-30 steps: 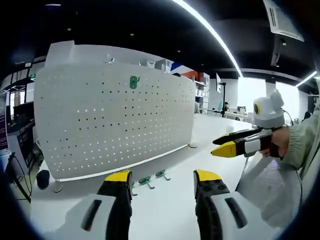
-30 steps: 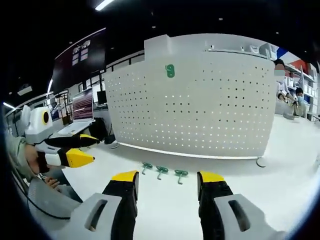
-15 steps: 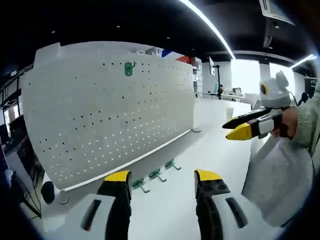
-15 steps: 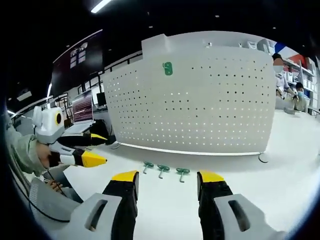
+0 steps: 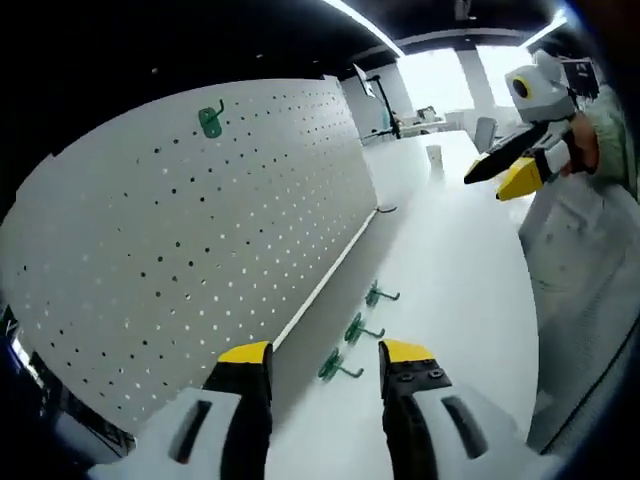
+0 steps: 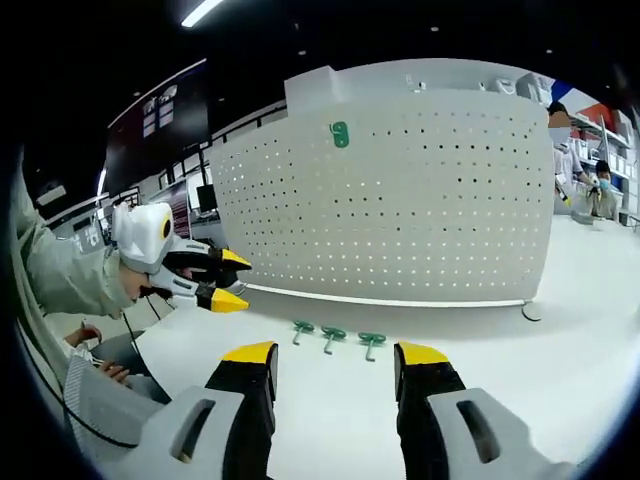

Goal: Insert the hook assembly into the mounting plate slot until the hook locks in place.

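A white pegboard (image 6: 400,200) stands upright on a white table (image 6: 560,380), with one green hook (image 6: 340,134) mounted near its top. Three loose green hooks (image 6: 333,338) lie on the table before it. The left gripper (image 5: 323,360) and right gripper (image 6: 336,362) both hover spread and empty.
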